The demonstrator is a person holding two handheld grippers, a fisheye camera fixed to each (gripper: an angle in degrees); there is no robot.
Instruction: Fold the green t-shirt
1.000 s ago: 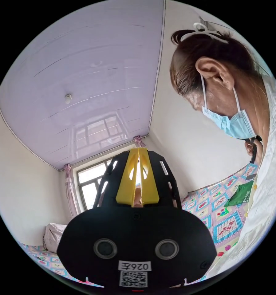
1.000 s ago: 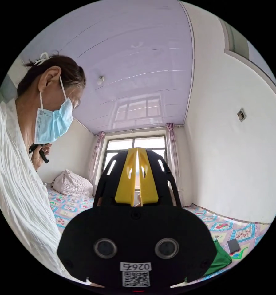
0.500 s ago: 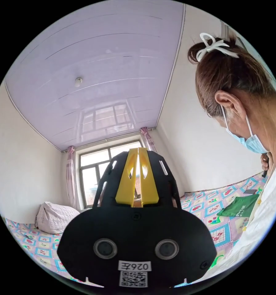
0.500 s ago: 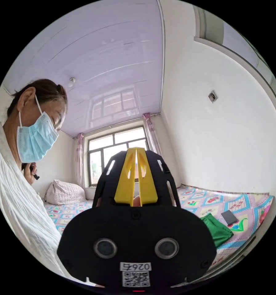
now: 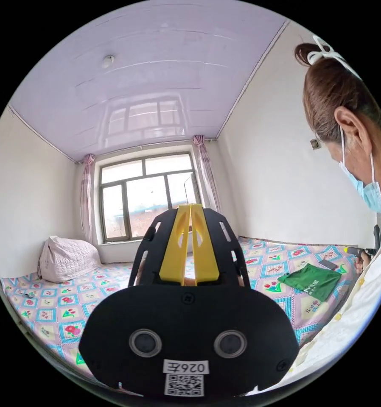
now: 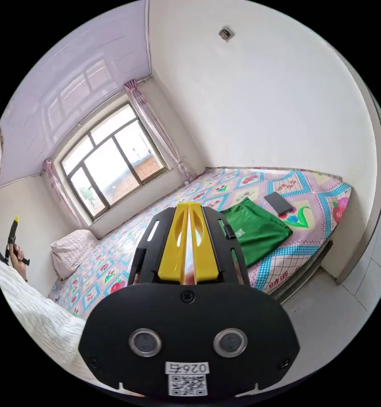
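Note:
The green t-shirt (image 6: 258, 233) lies folded on the patterned bed cover, near the bed's corner; in the left gripper view the green t-shirt (image 5: 312, 281) sits at the right, by the person's side. My right gripper (image 6: 189, 206) is held in the air well short of the shirt, its yellow jaws pressed together with nothing between them. My left gripper (image 5: 190, 207) is likewise shut and empty, held above the bed and pointing toward the window. The left gripper also shows small at the left edge of the right gripper view, in the person's hand (image 6: 15, 250).
A dark phone (image 6: 278, 202) lies on the bed cover (image 6: 301, 246) just beyond the shirt. A quilted pillow (image 5: 67, 258) rests near the window (image 5: 146, 195). A person in a white top (image 5: 351, 322) and a mask stands at the bed's edge. Grey floor (image 6: 339, 313) runs beside the bed.
Both cameras have tilted down from the ceiling toward the bed, so the shirt and bed now show more fully. Both grippers stay shut and empty.

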